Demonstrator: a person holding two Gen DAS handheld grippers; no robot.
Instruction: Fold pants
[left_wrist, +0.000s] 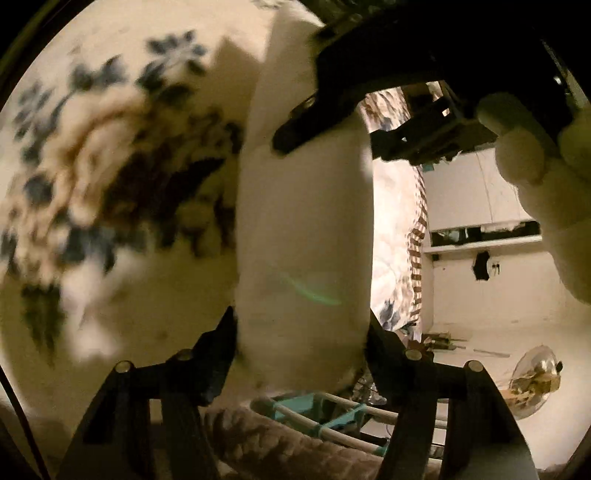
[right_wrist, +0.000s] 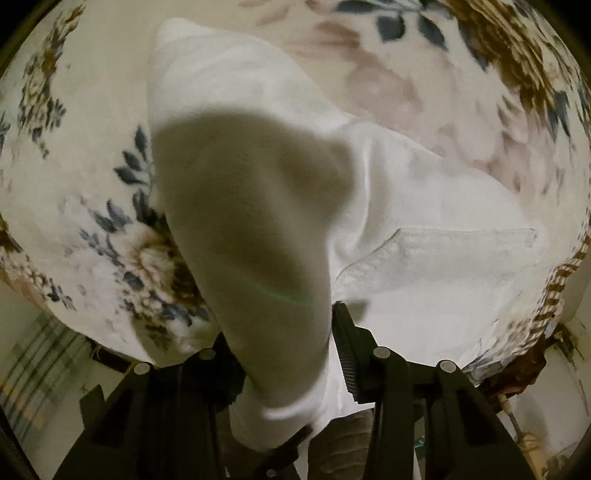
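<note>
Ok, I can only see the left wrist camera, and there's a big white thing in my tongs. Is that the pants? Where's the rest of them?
Observer: Yes, those are the white pants. The right wrist view shows the rest lying spread out on the flowery blanket.
Operator: Do the other tongs have them too?
Observer: Yes. A fold rises off the flat part and runs up between the right tongs.
Operator: Is there a pocket?
Observer: Yes, a pocket faces up on the flat part, to the right of that raised fold.
</note>
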